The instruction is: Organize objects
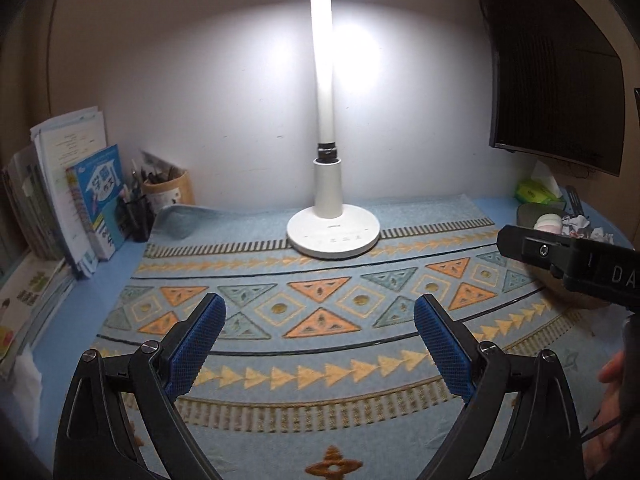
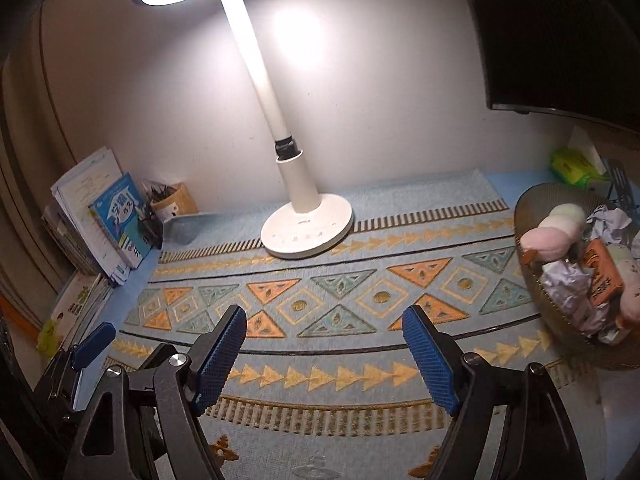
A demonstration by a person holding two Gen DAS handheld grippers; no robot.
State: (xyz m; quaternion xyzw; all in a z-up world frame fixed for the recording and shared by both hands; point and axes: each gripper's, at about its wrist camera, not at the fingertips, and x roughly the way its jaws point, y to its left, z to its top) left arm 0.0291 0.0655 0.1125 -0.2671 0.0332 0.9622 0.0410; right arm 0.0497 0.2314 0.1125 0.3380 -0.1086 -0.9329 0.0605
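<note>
While we held both grippers low over the bench [image 1: 100,280], the left gripper [image 1: 320,320] had its blue-padded fingers [image 1: 200,344] spread wide with nothing between them, and the right gripper [image 2: 322,334] likewise kept its blue-padded fingers [image 2: 430,360] wide apart and empty. Beneath both pairs of fingers lay a pale blue woven mat with orange and teal triangles [image 1: 320,360], covering most of the bench. Straight ahead of the left fingers, at the far edge of the mat, stood a white desk lamp with a round base [image 1: 332,232], lit, against the white wall.

Well to the right of the right fingers we saw a round dark mesh basket [image 2: 560,320] resting on the mat's right side. It held pastel pink, white and green soft balls [image 2: 548,236], crumpled white paper [image 2: 568,284] and an orange printed packet [image 2: 600,276]. Beyond the basket sat a green tissue pack [image 2: 572,164], near the wall.

Far to the left of the left fingers, a row of upright books with a blue-covered one in front [image 1: 98,200] leaned at the bench's edge, with a tan cylindrical pen holder full of pens [image 1: 168,192] just beside them. A dark monitor [image 1: 560,100] hung above the right corner.
</note>
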